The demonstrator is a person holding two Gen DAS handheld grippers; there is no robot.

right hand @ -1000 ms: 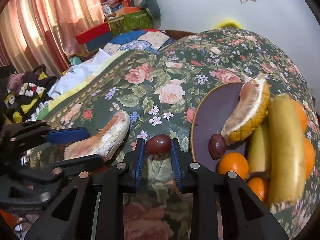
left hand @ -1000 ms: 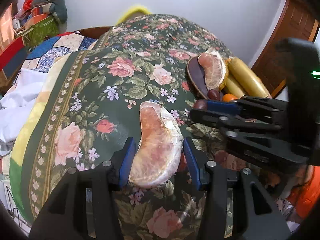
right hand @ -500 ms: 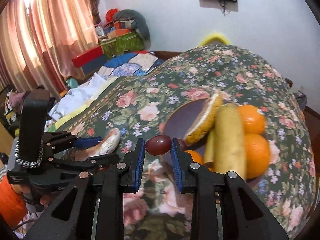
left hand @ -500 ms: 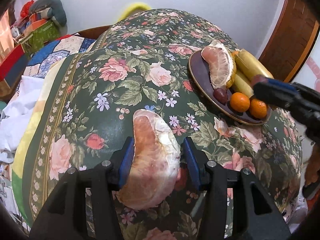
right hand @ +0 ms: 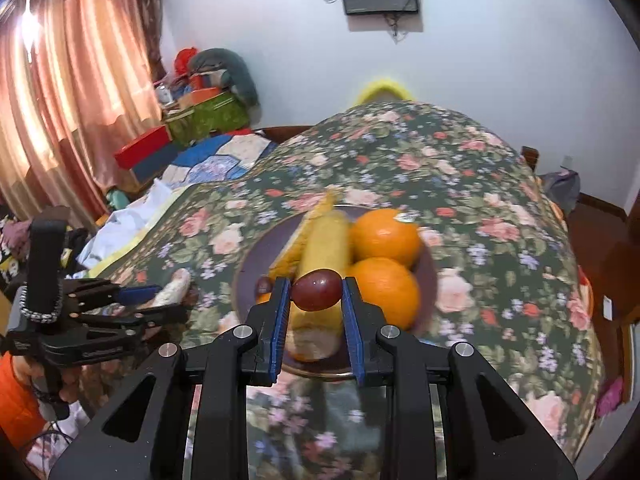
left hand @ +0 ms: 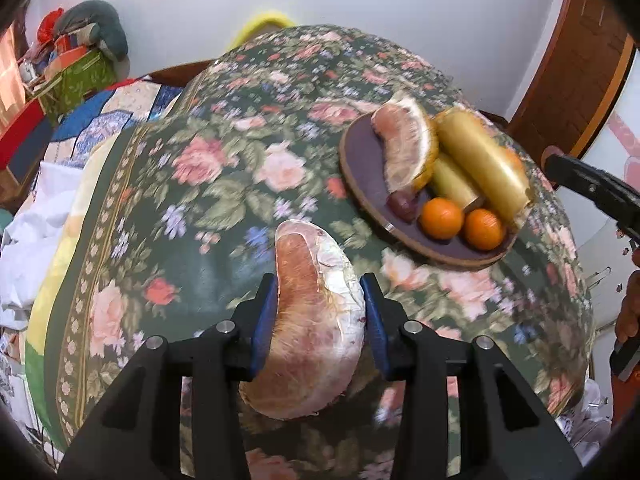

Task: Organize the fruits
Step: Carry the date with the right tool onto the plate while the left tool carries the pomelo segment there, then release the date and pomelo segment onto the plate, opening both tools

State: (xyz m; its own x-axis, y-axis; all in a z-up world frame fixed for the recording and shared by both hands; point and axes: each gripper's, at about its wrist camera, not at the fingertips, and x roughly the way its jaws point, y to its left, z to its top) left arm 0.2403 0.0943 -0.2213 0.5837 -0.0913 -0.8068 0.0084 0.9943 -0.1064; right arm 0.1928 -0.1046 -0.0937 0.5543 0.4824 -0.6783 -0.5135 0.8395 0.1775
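My left gripper (left hand: 320,312) is shut on a large peeled pomelo segment (left hand: 312,328) and holds it above the floral tablecloth. My right gripper (right hand: 314,300) is shut on a dark red grape (right hand: 316,290), held over the near side of the dark plate (right hand: 248,264). The plate (left hand: 360,160) carries a pomelo wedge (left hand: 404,148), two yellow bananas (left hand: 480,160), another grape (left hand: 402,202) and oranges (left hand: 442,218). In the right wrist view two large oranges (right hand: 384,292) and a banana (right hand: 326,244) lie just beyond the grape. The left gripper with its segment shows there at lower left (right hand: 160,300).
The table is draped in a green floral cloth (left hand: 224,184) that falls away at every edge. A bed with quilts and boxes (right hand: 192,132) stands at the left, curtains (right hand: 60,92) behind it. A wooden door (left hand: 576,80) is at the right.
Both grippers have risen and pulled back from the table with their fruit. The right gripper has swung right, over the near side of the plate. The left gripper has lifted the pomelo segment off the cloth.
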